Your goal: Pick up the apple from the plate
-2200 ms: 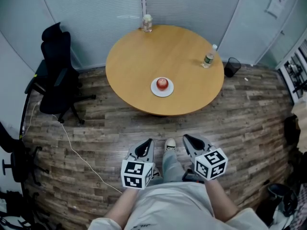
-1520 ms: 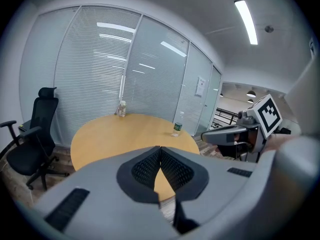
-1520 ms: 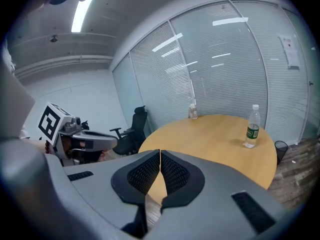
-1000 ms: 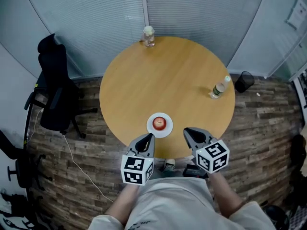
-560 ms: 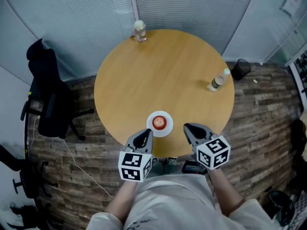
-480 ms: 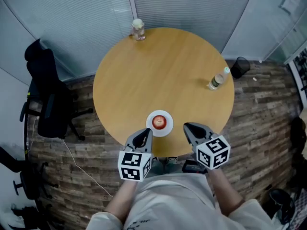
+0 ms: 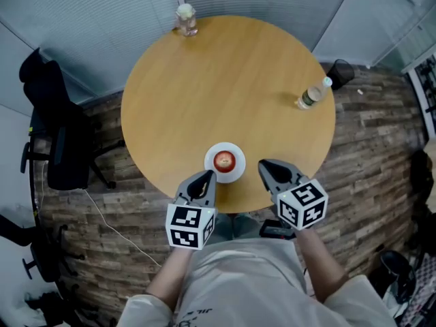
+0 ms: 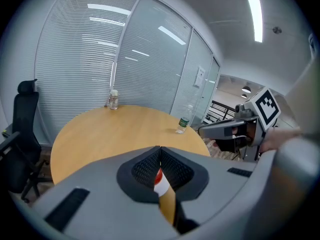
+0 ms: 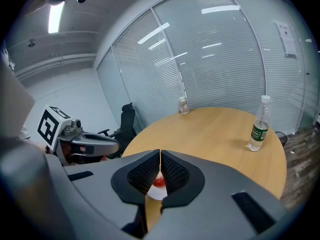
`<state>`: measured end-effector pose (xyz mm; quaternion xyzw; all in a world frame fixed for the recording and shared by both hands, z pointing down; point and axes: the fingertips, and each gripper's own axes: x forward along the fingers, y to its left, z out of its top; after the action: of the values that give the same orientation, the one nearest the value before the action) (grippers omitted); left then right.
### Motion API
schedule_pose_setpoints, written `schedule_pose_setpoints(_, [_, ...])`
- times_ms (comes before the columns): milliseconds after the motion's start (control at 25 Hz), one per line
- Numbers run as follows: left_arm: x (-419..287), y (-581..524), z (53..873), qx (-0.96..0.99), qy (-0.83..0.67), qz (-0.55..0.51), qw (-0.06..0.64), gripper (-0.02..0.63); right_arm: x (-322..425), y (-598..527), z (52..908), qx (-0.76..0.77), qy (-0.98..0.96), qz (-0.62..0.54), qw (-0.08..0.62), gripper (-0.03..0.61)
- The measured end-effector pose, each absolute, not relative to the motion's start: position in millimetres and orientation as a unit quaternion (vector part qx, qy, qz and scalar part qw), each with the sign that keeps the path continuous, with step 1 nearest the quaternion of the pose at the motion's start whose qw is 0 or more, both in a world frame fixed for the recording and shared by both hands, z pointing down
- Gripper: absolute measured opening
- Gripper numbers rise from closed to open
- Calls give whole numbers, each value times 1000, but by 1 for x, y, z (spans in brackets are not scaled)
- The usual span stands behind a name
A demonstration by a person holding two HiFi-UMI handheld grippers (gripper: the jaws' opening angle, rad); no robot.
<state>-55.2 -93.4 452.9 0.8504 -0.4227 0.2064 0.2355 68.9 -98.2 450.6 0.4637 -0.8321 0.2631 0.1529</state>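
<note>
A red apple (image 7: 223, 161) sits on a small white plate (image 7: 235, 151) near the front edge of the round wooden table (image 7: 225, 80). My left gripper (image 7: 206, 175) is shut and empty, its tips just short of the plate's left side. My right gripper (image 7: 261, 164) is also shut and empty, a little to the right of the plate. In the left gripper view, the apple (image 8: 158, 175) and plate (image 8: 162, 187) show through the gap below the closed jaws of the left gripper (image 8: 160, 148). The right gripper view shows the apple (image 9: 158, 181) the same way below the right gripper (image 9: 160, 152).
A water bottle (image 7: 310, 97) stands at the table's right edge and a glass jar (image 7: 184, 19) at its far edge. A black office chair (image 7: 51, 142) is left of the table, a dark bin (image 7: 340, 70) at the right. A white cable (image 7: 109, 231) runs over the wooden floor.
The person has stepped up to the table. Both grippers have come forward and down to its front edge, one on each side of the plate. The jaws stay shut.
</note>
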Motion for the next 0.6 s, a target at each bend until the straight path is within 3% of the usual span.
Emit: schedule_pose_setpoints(600, [-58, -92, 486, 846, -402, 244, 250, 5, 78, -102, 483, 467, -818, 292, 167, 31])
